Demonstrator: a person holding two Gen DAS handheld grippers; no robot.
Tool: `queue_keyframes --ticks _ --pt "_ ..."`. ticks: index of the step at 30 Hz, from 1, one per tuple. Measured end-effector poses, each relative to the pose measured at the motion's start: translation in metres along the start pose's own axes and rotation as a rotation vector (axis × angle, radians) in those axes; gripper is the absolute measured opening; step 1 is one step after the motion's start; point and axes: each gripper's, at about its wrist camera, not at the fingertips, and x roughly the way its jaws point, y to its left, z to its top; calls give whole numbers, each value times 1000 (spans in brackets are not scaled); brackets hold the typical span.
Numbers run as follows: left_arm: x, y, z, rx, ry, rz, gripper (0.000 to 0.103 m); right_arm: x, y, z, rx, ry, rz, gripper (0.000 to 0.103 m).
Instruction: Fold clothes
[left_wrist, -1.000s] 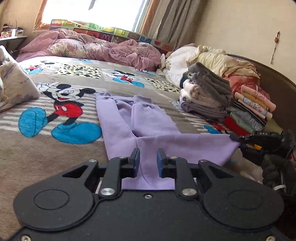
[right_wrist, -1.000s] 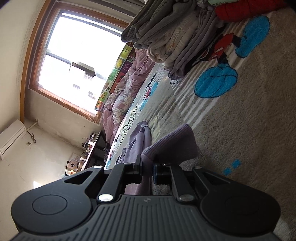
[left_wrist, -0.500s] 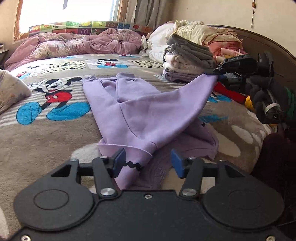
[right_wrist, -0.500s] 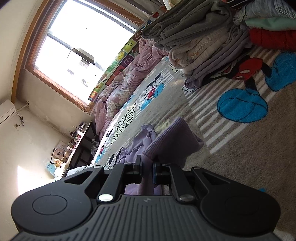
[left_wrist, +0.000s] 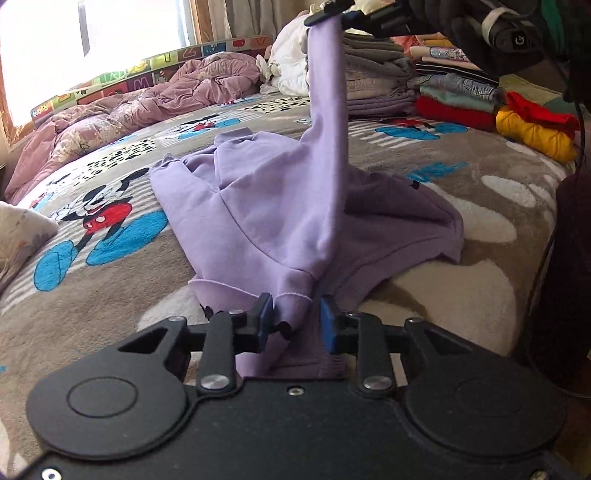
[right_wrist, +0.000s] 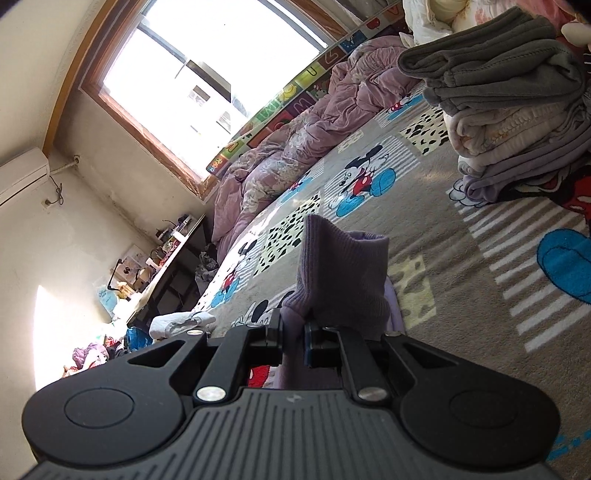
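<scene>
A lilac sweatshirt (left_wrist: 280, 206) lies on the Mickey Mouse blanket (left_wrist: 110, 229). My left gripper (left_wrist: 296, 325) sits at its near hem, jaws part open with folds of cloth between the pads, not pinched. My right gripper (right_wrist: 293, 341) is shut on the ribbed sleeve cuff (right_wrist: 343, 273). In the left wrist view the right gripper (left_wrist: 332, 9) holds the sleeve (left_wrist: 328, 110) high above the sweatshirt.
Stacks of folded clothes (left_wrist: 384, 81) and red and yellow garments (left_wrist: 532, 125) line the right side of the bed. A crumpled pink duvet (left_wrist: 147, 107) lies under the window. A pillow (left_wrist: 18, 236) is at the left. A desk (right_wrist: 166, 266) stands beside the bed.
My right gripper has lifted the sleeve from low at the right to high over the sweatshirt. My left gripper opened, moved in on the hem, and its jaws have narrowed around the cloth.
</scene>
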Motion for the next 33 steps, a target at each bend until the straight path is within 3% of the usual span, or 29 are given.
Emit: queue_keyframes --ticks 5,11,20,24,33 --pt "-3 22 0 -122 -10 -85 23 43 33 7 -45 28 -18 11" --pt "-4 38 -4 -201 -26 -160 23 106 52 12 -34 75 -55 11" --pt "2 69 -12 -432 -24 -287 21 187 70 -8 -107 180 -115 11" --pt "5 83 -18 -536 -21 -326 16 218 72 -17 -139 227 -154 11" --pt "9 103 -28 -689 -5 -387 16 280 63 -40 -188 315 -255 11"
